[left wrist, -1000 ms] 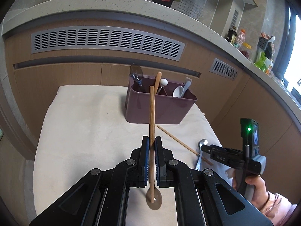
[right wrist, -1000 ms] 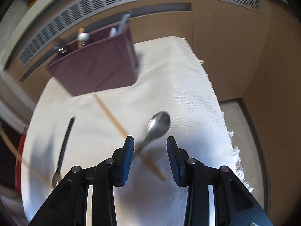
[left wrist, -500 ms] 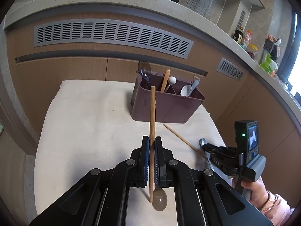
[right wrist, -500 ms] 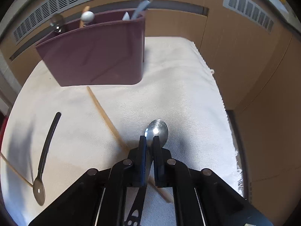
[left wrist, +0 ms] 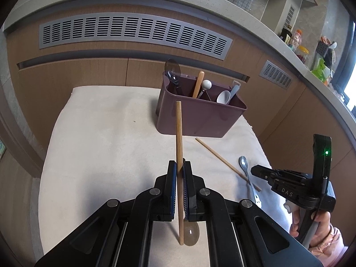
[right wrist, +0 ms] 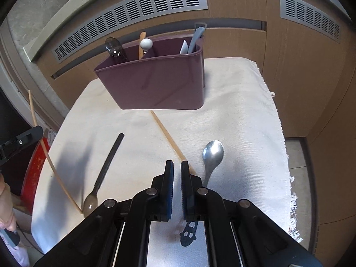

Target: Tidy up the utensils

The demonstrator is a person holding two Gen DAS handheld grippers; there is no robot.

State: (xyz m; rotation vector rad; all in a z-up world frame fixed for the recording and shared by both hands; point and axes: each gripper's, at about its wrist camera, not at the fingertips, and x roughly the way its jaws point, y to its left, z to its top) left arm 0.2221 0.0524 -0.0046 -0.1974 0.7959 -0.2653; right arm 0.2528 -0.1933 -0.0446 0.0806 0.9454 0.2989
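My right tool has clenched empty, spoon now at its 2 o'clock: regrasp; left tool grasps a chopstick.

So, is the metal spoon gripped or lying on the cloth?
On the cloth: the spoon lies beside the right gripper, whose shut jaws hold nothing.

Two wrist views angled down, sharing the purple caddy.
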